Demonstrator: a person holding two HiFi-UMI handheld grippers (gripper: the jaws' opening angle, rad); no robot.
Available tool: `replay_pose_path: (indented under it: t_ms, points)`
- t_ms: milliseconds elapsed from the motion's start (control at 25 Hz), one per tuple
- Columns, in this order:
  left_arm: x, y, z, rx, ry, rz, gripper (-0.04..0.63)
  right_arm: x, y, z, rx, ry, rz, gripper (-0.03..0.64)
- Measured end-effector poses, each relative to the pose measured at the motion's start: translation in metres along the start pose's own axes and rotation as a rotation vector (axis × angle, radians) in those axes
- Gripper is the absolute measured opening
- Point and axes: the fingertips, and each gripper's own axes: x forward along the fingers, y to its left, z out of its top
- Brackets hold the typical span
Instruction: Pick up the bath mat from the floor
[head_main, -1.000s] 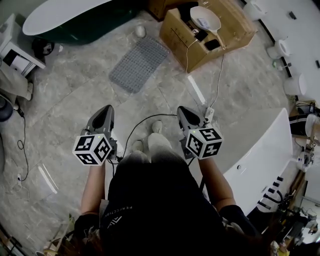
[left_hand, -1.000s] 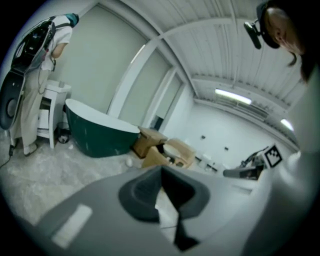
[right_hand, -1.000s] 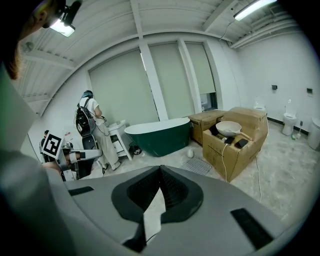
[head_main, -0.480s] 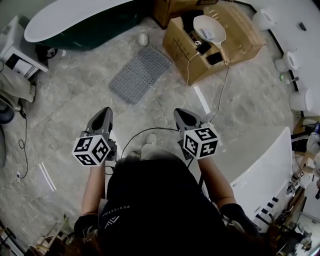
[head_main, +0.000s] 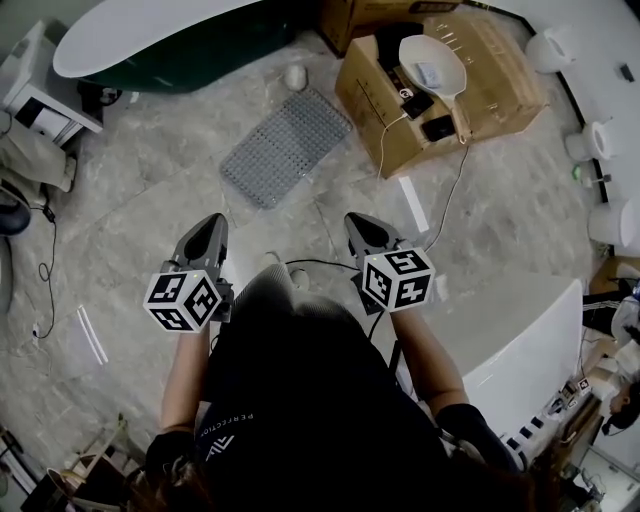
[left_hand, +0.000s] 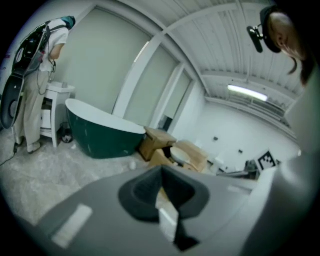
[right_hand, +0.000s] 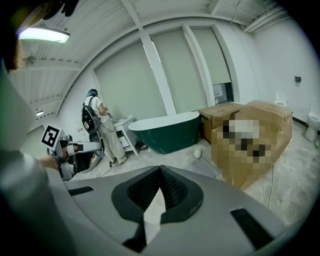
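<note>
Left tool (head_main: 211, 224) closed, right tool (head_main: 358, 224) closed, white basin (head_main: 432, 60) atop cardboard box (head_main: 502, 88)

Studded, rubbery grey bath mat (head_main: 285, 147) lies on matt, veined stone floor (head_main: 140, 220).

overhead and low views, shared bathtub (head_main: 150, 35)

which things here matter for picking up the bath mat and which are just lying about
For the job: bath mat, flat on the floor ahead; left gripper and right gripper, both with fingers shut and empty.

Just lying about: green bathtub, cardboard box, white basin on the box, white stand.
</note>
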Motion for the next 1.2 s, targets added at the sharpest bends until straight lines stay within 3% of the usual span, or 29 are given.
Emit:
replay_pose_path:
  t_ms: [280, 680, 1200]
  points:
    - [0.036, 0.006, 0.011, 0.002, 0.007, -0.001, 0.006, 0.028, -0.015, 0.011, 0.005, 0.025, 0.021, -0.005]
    - [0.113, 0.028, 0.045, -0.001, 0.014, -0.004, 0.006, 0.080, -0.055, 0.062, -0.008, 0.040, 0.011, -0.005]
    - [0.183, 0.082, 0.067, -0.009, 0.067, 0.005, 0.006, 0.166, -0.086, 0.102, 0.010, 0.096, 0.014, -0.005]
